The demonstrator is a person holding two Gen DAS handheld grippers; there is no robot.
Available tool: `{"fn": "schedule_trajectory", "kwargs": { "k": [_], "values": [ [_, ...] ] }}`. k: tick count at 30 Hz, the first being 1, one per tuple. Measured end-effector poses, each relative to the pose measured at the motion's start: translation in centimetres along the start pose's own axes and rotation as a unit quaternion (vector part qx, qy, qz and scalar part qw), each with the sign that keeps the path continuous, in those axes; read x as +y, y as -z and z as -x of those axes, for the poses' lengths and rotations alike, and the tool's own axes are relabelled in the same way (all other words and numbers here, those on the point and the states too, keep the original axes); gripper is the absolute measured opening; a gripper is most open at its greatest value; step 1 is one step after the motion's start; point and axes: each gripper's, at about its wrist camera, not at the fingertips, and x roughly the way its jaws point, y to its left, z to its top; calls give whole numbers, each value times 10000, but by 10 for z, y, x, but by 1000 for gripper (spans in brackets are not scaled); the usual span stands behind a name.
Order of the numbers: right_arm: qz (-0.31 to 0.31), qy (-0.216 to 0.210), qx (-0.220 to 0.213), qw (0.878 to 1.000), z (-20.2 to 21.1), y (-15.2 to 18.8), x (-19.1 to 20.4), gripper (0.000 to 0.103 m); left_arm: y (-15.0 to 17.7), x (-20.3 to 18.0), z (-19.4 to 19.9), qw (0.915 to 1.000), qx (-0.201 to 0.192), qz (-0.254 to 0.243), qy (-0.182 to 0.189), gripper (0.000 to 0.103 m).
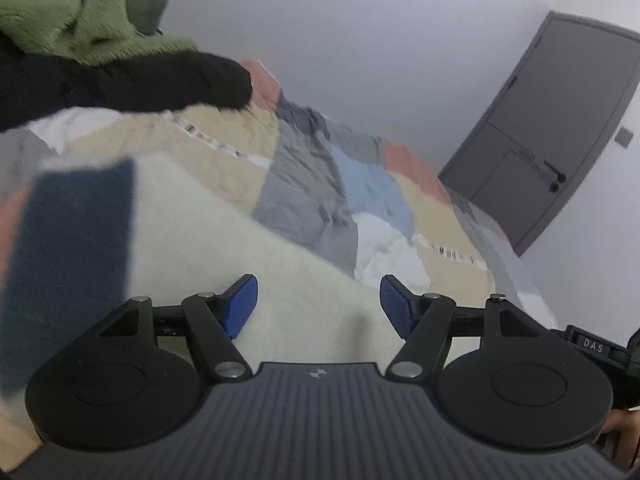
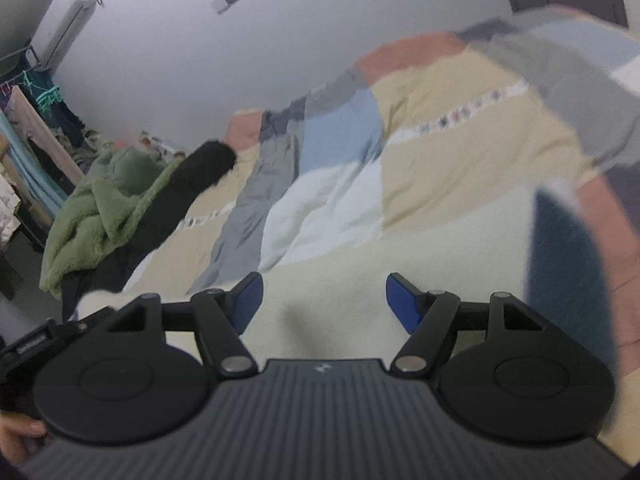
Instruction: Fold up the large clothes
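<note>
- Cream, fleecy cloth fills the near ground under both tools: we take this cream garment (image 1: 224, 248) (image 2: 400, 264) for the large piece to be folded, spread on the patchwork bedcover (image 1: 312, 168) (image 2: 440, 128).
- A dark blue band (image 1: 72, 264) (image 2: 568, 280) lies along one side of it; both views blur there, so we cannot say whether it is a sleeve, a trim or a separate cloth.
- Our left gripper (image 1: 318, 304) hangs over the cream cloth with its blue pads spread wide and nothing between them.
- Our right gripper (image 2: 324, 300) stands the same way, released and empty, above the same cloth.
- Further off, a green fleece (image 1: 68, 8) (image 2: 104, 196) and a black garment (image 1: 132, 80) (image 2: 188, 188) lie heaped together at the far side of the bed, unfolded.
- A grey door (image 1: 560, 120) stands shut in the wall beyond.
- As we judge it, the work is early: the cream piece looks laid out flat, no crease or doubled edge shows in it, and neither tool has a hold.
- What is left, in our view, is to take hold of an edge, make every fold, and then do the heap.
</note>
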Motion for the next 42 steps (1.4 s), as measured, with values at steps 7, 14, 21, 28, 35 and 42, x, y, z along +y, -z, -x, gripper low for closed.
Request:
{"fn": "schedule_trajectory", "kwargs": {
  "k": [7, 14, 21, 28, 35, 42],
  "values": [
    [130, 671, -655, 9955, 38, -16, -21, 88, -18, 18, 40, 9954, -551, -200, -764, 73],
    [-165, 1392, -564, 9885, 30, -24, -56, 88, -20, 34, 27, 9919, -463, -141, -1172, 73],
    [-322, 1170, -80, 9926, 11, -19, -74, 81, -15, 28, 22, 9873, -655, -291, -1416, 73],
    [-510, 931, 77, 9943, 10, -14, -72, 73, -17, 30, 38, 9829, -887, -173, -1602, 73],
    [-452, 842, 80, 9954, 13, -13, -72, 69, -19, 40, 50, 9799, -1003, 279, -1701, 73],
    [-496, 774, 20, 9958, 16, -13, -74, 59, -21, 56, 62, 9710, -1157, 670, -1983, 73]
  ]
}}
